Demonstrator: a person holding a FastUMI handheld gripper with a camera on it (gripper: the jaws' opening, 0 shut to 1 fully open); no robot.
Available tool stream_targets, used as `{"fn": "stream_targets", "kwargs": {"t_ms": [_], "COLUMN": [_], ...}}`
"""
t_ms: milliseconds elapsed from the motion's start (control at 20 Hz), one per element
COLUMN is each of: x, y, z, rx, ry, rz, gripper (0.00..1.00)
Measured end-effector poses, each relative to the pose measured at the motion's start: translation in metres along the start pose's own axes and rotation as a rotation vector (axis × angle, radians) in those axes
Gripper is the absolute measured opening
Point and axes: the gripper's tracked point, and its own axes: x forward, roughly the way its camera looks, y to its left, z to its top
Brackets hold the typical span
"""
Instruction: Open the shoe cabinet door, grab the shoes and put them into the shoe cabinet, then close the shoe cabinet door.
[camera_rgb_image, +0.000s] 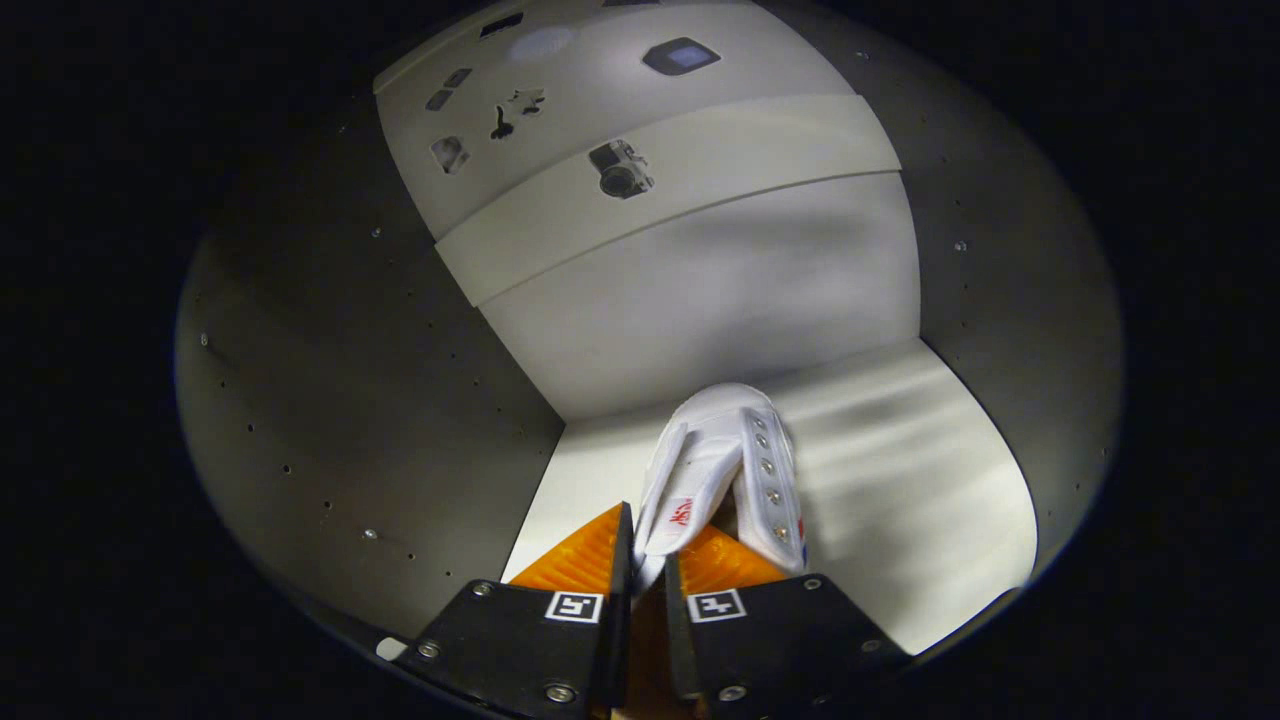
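The white shoe (722, 470) sits inside the shoe cabinet (330, 400), its toe pointing toward the rear wall and its heel end drawn in between the fingers. It is a canvas lace-up type with a row of metal eyelets along the right flap and a tongue bearing a small red mark; no laces can be made out. The gripper (648, 560) is closed to a narrow gap, and both fingers press on the left flap of the shoe's upper, so the shoe is held by that flap, with the rest of its body lying just ahead of and to the right of the fingers. Whether the sole rests on the cabinet floor (900, 500) or hangs just above it cannot be told. Bare floor lies to the right of the shoe, reaching to the curved right wall (1010, 300); on the left a narrower strip of floor separates the shoe from the dark left wall (350, 380), which carries rows of small holes and a few screws. The shoe's toe lies near the pale rear wall (720, 290) but looks apart from it. Above the rear wall a lighter band (680, 195) runs across, and above it a pale panel (560, 90) printed with small pictures.
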Motion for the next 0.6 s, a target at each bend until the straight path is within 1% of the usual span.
{"fn": "stream_targets", "kwargs": {"t_ms": [50, 100, 150, 300, 350, 450, 600], "x": [-0.003, -0.004, -0.005, -0.005, -0.007, -0.011, -0.010], "y": [-0.005, -0.005, -0.007, -0.022, -0.022, -0.020, -0.021], "z": [0.001, 0.002, 0.001, 0.003, 0.005, 0.010, 0.012], "rx": [-0.004, 0.004, 0.009, -0.030, -0.041, -0.050, -0.066], "ry": [0.001, -0.002, -0.004, -0.036, -0.041, -0.066, -0.115], "rz": [-0.008, -0.006, -0.003, -0.061, -0.066, -0.066, -0.068], "gripper": [0.28, 0.35, 0.47, 0.61, 0.68, 0.75, 0.77]}}
